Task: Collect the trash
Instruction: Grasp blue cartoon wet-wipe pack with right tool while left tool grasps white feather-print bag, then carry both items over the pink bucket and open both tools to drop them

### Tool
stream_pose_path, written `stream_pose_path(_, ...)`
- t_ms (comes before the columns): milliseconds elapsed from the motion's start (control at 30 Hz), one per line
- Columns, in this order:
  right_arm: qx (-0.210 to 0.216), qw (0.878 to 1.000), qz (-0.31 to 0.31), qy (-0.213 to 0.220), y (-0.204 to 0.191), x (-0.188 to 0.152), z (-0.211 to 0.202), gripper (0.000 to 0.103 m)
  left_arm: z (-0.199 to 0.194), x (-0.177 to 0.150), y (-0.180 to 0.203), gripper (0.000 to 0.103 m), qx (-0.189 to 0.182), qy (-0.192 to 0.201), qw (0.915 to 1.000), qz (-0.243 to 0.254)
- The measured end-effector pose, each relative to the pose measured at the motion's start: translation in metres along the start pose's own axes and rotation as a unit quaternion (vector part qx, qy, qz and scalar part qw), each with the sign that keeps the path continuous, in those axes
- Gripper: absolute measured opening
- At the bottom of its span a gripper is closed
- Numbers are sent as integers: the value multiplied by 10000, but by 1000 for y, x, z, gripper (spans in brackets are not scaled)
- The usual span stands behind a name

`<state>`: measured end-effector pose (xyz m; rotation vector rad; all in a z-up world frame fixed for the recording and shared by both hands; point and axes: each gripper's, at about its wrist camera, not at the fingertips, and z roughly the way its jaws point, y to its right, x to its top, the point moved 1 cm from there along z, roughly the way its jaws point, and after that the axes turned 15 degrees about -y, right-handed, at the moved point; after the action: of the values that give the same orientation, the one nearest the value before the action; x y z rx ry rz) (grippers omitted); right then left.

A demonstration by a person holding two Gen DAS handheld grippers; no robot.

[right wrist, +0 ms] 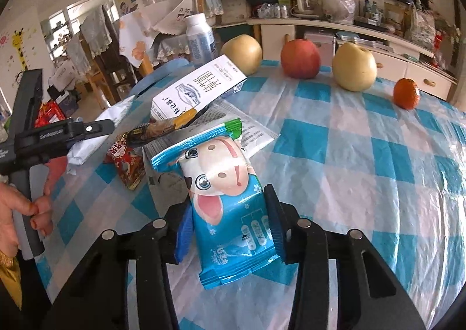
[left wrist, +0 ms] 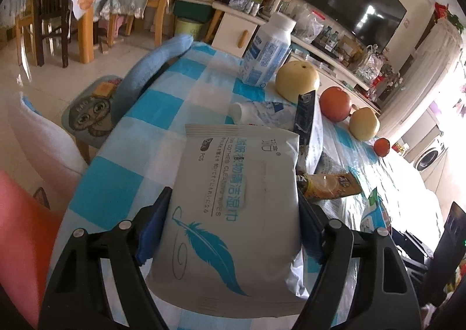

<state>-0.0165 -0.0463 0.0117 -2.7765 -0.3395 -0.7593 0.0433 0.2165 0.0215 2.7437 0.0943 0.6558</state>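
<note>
My left gripper is shut on a white wet-wipes pack with a blue feather print, held over the blue-and-white checked tablecloth. My right gripper is shut on a blue snack wrapper with a cartoon cow face. Ahead of it lie a white milk carton on its side, a red wrapper and a printed sachet. In the left wrist view a crushed plastic bottle, a dark wrapper and a yellow wrapper lie past the wipes pack.
A white bottle stands at the far table edge. Two yellow pears, a red apple and a tangerine line the far side. The left hand holding its gripper handle shows at the left. Chairs stand beside the table.
</note>
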Motion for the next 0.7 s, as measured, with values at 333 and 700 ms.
stream_pose_path(333,159,9994,309,-53,-3,-15,-6,43,-37,-25,13,78,155,505,9982,292)
stream_pose_path(700,876,9924,863,-73,-13,-29,-20,43,-73,-50,-1,78,350,820,9959,162)
